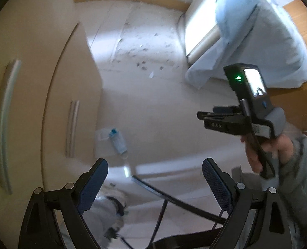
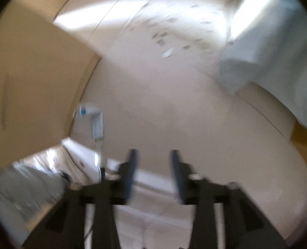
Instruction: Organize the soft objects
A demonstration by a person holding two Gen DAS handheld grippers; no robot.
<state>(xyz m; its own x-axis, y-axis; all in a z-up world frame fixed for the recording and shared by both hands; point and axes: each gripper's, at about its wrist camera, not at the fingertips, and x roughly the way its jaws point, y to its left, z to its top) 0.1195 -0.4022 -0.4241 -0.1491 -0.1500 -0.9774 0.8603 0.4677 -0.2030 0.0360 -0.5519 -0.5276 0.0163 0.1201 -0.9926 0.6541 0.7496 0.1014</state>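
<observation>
A pale blue pillow (image 1: 263, 41) lies at the upper right on a wooden surface, one corner hanging over the edge. It also shows blurred in the right wrist view (image 2: 278, 47). My left gripper (image 1: 155, 180) is open and empty, held above the floor. My right gripper (image 2: 153, 166) is open and empty, its view blurred. The right gripper's body (image 1: 242, 108) shows in the left wrist view, held in a hand below the pillow.
A beige wardrobe (image 1: 39, 83) with long handles stands at the left. A plastic bottle with a blue cap (image 1: 118, 141) lies on the pale floor (image 1: 153, 114). Paper scraps (image 1: 145, 62) litter the floor farther off. A black folding frame (image 1: 174, 205) and a shoe (image 1: 109, 213) are below.
</observation>
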